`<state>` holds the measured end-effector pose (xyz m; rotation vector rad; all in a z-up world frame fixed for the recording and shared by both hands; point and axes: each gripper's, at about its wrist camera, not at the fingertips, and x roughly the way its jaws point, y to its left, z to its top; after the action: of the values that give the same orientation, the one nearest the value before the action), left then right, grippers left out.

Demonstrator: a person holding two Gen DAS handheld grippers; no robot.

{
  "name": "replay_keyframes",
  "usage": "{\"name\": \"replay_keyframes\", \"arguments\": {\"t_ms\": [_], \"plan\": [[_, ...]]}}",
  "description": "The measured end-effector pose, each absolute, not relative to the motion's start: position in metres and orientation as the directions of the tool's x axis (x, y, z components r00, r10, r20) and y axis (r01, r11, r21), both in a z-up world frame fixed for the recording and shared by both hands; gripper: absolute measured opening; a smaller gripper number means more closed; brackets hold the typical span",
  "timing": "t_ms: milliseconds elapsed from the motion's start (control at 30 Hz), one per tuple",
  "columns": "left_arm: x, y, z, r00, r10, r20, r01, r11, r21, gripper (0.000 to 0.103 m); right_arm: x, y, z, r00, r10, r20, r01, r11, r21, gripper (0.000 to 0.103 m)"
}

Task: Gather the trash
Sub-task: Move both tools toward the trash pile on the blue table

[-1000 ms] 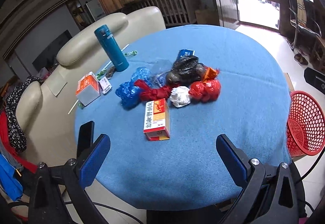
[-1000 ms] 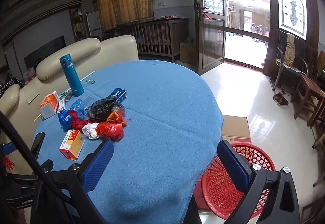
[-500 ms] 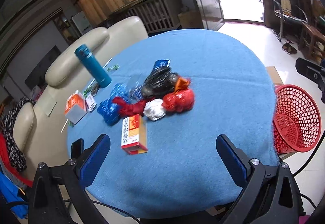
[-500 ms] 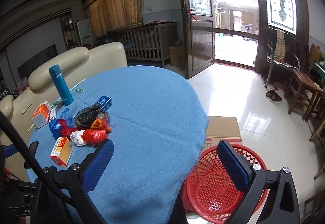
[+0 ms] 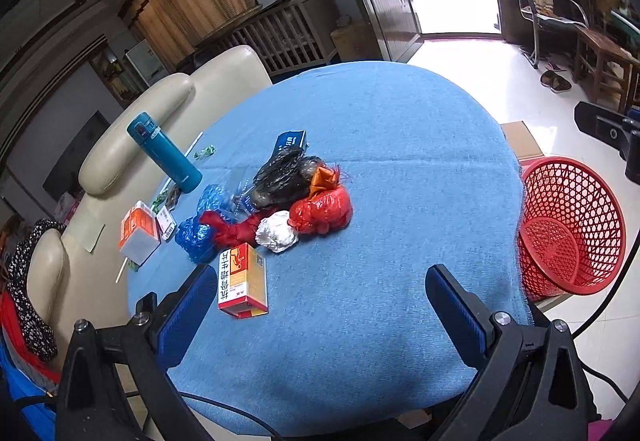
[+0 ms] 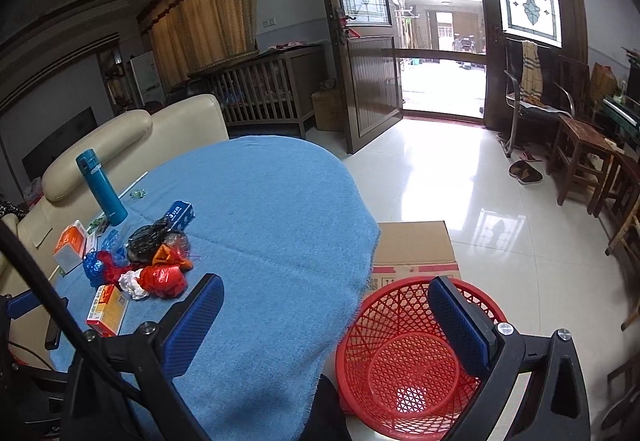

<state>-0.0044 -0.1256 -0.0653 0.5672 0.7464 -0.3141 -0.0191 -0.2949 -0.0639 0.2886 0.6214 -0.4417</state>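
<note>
The trash sits in a loose heap on the left part of the round worktop, which is covered with a blue cloth. Nearest the left gripper lies an orange, red and white carton, flat on its side. Just beyond it is a white crumpled wad, touching a shiny red plastic bundle on its right. A dark red knotted bag lies left of the wad, with two blue crumpled bags beside it. Farther back sits a black crinkled bag with an orange scrap at its right edge, and a small blue box behind it.

A teal flask stands upright at the far left, near an orange and white box.

A red mesh basket stands on the floor just off the worktop's right edge, with nothing visible in it. The right gripper hovers over the gap between worktop edge and basket.

Both grippers' jaws are spread wide apart, holding nothing.
</note>
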Motion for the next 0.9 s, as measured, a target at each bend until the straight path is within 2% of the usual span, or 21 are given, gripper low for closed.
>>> {"name": "replay_keyframes", "arguments": {"t_ms": [333, 900], "plan": [[-0.012, -0.133, -0.053, 0.716, -0.114, -0.689, 0.483, 0.793, 0.372, 0.103, -0.024, -0.299, -0.057, 0.729, -0.331, -0.599, 0.496, 0.858, 0.13, 0.103], [0.011, -0.089, -0.048, 0.718, -0.092, -0.689, 0.399, 0.866, 0.301, 0.103, -0.008, -0.271, -0.058, 0.729, -0.301, -0.615, 0.443, 0.892, 0.088, 0.103]]}}
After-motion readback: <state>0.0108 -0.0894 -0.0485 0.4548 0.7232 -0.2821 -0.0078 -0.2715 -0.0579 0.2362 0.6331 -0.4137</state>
